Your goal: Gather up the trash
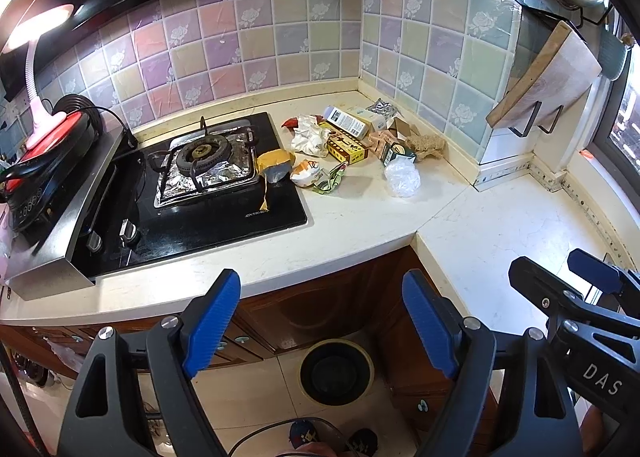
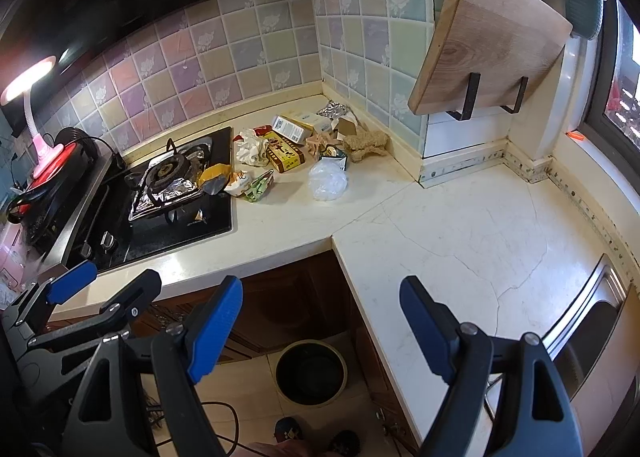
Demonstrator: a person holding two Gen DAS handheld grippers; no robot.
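Observation:
A pile of trash lies in the far corner of the cream counter [image 1: 360,225]: crumpled white paper [image 1: 310,137], a yellow-red carton [image 1: 347,148], a white box [image 1: 345,122], foil [image 1: 382,108], a clear plastic bag [image 1: 402,176] and a yellow wrapper [image 1: 275,164] at the stove's edge. The pile also shows in the right wrist view, with the plastic bag [image 2: 328,181] nearest. My left gripper [image 1: 322,321] is open and empty, held in front of the counter edge. My right gripper [image 2: 320,327] is open and empty beside it. A dark round bin [image 1: 337,372] stands on the floor below both.
A gas stove [image 1: 200,161] with foil lining sits left of the pile. A pink lamp [image 1: 38,97] stands far left. A wooden cutting board [image 2: 488,41] hangs on the right wall. A steel sink [image 2: 588,321] is at right. Brown cabinets are under the counter.

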